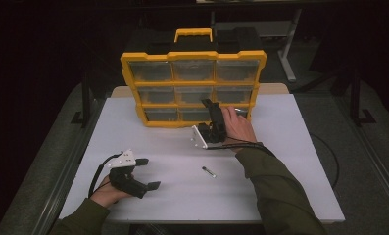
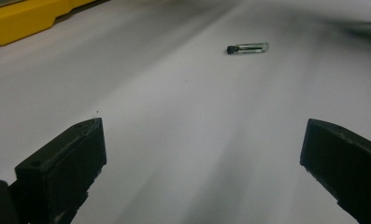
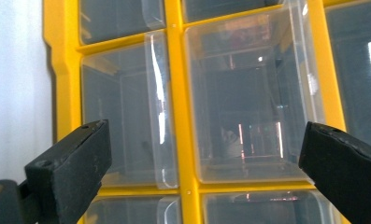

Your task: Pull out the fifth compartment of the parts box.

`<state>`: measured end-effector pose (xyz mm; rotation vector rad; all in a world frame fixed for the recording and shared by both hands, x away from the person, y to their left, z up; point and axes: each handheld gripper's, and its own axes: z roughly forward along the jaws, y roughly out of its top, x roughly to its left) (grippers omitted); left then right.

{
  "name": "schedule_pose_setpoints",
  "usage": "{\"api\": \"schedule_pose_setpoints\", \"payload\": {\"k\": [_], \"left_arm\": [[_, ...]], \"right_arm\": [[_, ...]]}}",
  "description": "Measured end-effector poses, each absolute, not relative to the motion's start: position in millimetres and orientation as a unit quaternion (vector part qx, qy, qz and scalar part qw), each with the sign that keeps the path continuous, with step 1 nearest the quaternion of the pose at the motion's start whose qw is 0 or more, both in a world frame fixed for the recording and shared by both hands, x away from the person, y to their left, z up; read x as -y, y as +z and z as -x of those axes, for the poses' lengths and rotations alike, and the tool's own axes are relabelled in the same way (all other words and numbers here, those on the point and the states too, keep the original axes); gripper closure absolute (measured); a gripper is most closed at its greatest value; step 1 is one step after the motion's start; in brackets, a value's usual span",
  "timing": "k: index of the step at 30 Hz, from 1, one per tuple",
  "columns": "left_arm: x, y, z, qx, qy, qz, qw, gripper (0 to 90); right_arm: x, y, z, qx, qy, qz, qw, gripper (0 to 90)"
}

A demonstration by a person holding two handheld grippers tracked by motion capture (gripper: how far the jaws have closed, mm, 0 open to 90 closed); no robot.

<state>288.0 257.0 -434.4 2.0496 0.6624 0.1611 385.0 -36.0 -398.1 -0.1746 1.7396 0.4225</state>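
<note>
- The right gripper (image 1: pixel 212 105) is held up against the lower right part of the yellow organizer (image 1: pixel 192 58), which stands upright at the far side of the white table (image 1: pixel 290 161).
- Its jaws are spread wide with nothing between them; in the right gripper view (image 3: pixel 199 154) they frame a clear drawer (image 3: pixel 248 102) directly ahead of the claw.
- A yellow divider (image 3: pixel 176 93) runs just left of that drawer as this claw sees it, and a second clear drawer (image 3: pixel 122 112) sits beyond the divider, ahead of the left jaw.
- The right hand (image 1: pixel 238 126) grips the tool from behind, a dark green sleeve (image 1: pixel 275 191) trailing back toward the near table edge.
- The left gripper (image 1: pixel 150 172) lies low over the near left part of the table, well apart from the organizer, held by the left hand (image 1: pixel 109 192).
- Its jaws are also spread wide and hold nothing; in the left gripper view (image 2: pixel 202 154) bare table lies between them.
- A small glass vial (image 2: pixel 248 47) with a dark cap lies on its side ahead of the left claw, slightly toward its right jaw, touching neither jaw.
- In the high view the vial (image 1: pixel 208 171) rests on the table between the two grippers, behind and below the right claw, near the right forearm.
</note>
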Motion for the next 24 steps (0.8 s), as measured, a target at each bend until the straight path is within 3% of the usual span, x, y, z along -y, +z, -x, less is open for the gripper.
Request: {"api": "schedule_pose_setpoints", "payload": {"k": [24], "left_arm": [[-257.1, -433.8, -288.5, -0.267, 0.067, -0.837, 0.472, 0.0]], "right_arm": [[27.3, -378.7, -394.3, -0.743, 0.181, 0.083, 0.638, 2.5]]}}
